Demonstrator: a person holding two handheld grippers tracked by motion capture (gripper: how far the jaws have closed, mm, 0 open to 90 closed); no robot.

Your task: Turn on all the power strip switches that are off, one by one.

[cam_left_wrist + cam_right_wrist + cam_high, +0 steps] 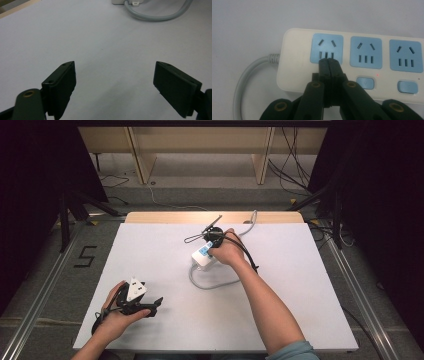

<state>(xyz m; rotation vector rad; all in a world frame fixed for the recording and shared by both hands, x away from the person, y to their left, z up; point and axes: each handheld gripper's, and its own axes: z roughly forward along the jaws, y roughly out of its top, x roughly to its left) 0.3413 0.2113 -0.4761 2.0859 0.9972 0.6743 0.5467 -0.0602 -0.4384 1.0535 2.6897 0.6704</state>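
Power strip lies mid-table, cord looped toward the near side. Right gripper is closed tight with nothing held, tips set at the end socket, likely over its switch. Pressing is best done straight down, gently. Left gripper is parked wide open, empty, near the table's front-left.

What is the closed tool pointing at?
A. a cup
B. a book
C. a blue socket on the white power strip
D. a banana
C: in the right gripper view the right tool, jaws together, has its tip at the first blue socket of the power strip.
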